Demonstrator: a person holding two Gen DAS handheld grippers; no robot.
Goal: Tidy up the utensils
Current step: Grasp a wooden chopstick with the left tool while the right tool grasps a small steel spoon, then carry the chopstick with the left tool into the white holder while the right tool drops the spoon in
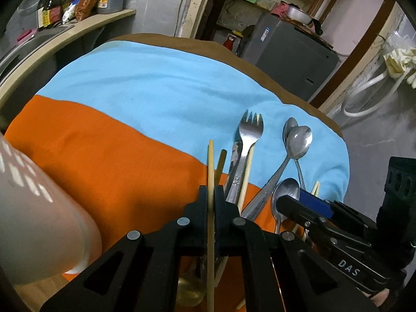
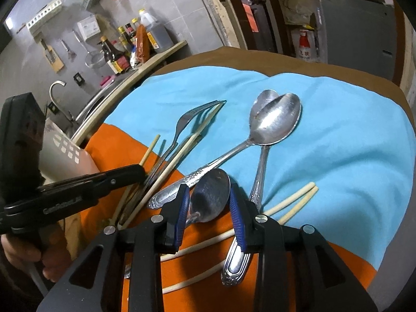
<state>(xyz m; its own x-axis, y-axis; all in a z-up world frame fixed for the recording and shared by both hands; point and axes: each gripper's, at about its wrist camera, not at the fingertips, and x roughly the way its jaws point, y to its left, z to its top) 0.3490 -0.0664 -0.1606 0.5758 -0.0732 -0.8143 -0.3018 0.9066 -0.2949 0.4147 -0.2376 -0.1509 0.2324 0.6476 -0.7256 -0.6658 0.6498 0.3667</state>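
The left tool (image 1: 211, 195) is clenched on a single chopstick (image 1: 210, 161), which runs up between its pads and down past the linkage toward a glass jar (image 1: 189, 293) seen dimly below. The right tool (image 2: 209, 208) stands released, its blue pads either side of a small spoon (image 2: 212, 195) without pressing it. The rest of the cutlery lies on the orange and blue cloths (image 1: 130, 119) covering the desk: a fork (image 1: 248, 135) over another chopstick, two large spoons (image 2: 275, 119) with overlapping bowls, and a pair of chopsticks (image 2: 293, 202) beside the right tool. The thin stick is pinched at one spot, so it could swivel or slip; the spoon's rounded bowl may squirt out if the pads close on its curve, and its handle crosses other pieces that could be dragged along. The jar's mouth is hidden behind the left tool, and the white holder (image 1: 39, 208) at the left edge is cut off and blurred.
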